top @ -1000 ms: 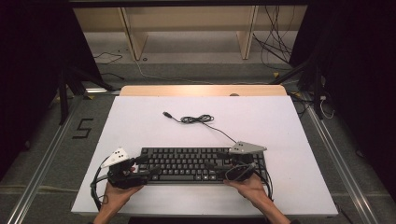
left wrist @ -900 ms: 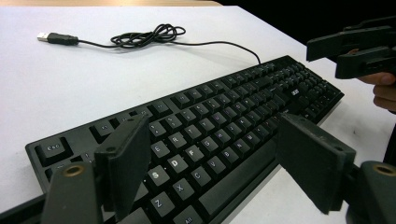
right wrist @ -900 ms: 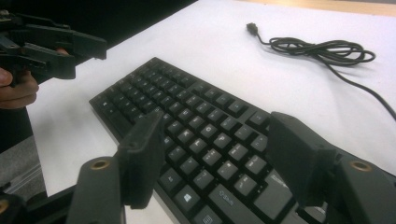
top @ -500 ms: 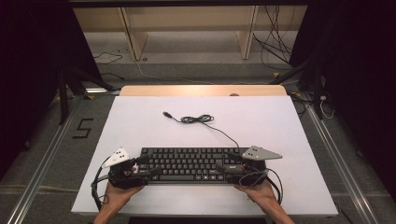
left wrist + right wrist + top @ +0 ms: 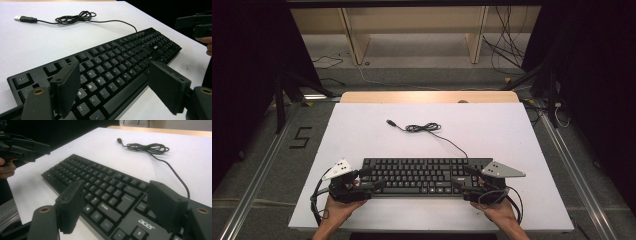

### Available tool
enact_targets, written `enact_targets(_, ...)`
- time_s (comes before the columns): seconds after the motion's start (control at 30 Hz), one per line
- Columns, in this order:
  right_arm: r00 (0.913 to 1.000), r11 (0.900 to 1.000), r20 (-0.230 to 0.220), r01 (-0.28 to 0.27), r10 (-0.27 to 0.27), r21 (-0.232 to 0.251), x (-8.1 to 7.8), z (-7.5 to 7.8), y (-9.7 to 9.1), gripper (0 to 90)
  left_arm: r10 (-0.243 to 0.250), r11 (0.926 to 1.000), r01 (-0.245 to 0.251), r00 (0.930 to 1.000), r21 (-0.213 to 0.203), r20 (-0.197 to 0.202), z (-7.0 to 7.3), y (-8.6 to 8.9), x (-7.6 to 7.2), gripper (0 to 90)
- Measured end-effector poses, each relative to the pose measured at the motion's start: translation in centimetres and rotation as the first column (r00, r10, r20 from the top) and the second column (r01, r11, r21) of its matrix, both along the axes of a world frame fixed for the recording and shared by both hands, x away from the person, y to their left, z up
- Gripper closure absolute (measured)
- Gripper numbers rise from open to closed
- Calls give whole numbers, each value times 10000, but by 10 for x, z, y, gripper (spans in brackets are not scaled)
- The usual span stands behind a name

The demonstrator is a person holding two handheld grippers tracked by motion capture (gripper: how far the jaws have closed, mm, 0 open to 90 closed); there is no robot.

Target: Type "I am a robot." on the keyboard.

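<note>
A: Status, left to right?

B: Left gripper point(image 5: 364, 178) sits at the left end of the flat black plastic keyboard point(image 5: 422, 175), jaws spread wide astride that end. In the left gripper view the pads point(image 5: 66, 86) stand clear of the keys, nothing pinched.

A: And the kbd itself?

B: Lies flat on the white table point(image 5: 362, 135), near the person's edge, roughly square to it. Its thin black cable point(image 5: 447, 140) runs off the back right, bunches into a loose coil point(image 5: 423, 128) mid-table and ends in a USB plug point(image 5: 390, 122) lying free, not plugged into anything.

A: Right side?

B: Right gripper point(image 5: 464, 178) at the right end, jaws have just been opening and now stand wide. The keyboard's right end is between them, but the pads point(image 5: 71, 203) don't press on it.

A: So where are we?

B: My read: keyboard is set down near the front edge, both grips off it. Placement looks done. Left: pull both grippers clear, and maybe deal w/ the loose cable, can't say if that's wanted.
</note>
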State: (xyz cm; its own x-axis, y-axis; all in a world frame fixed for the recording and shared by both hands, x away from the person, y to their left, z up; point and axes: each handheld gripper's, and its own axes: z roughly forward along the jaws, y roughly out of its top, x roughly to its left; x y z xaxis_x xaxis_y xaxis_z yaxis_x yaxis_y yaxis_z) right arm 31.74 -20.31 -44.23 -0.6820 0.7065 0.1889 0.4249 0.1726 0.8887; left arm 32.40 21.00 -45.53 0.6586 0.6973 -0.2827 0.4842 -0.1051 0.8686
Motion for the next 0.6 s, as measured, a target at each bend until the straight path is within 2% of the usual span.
enact_targets(0.23,9999,9998,59,118,-117,-140,-4,-3,-5,294,-72,10000,71,10000,29,16,0,-1,-1,254)
enact_targets(0.6,9997,9999,171,161,-160,-28,-5,-2,-6,290,-102,9999,102,9999,14,33,0,-1,0,252)
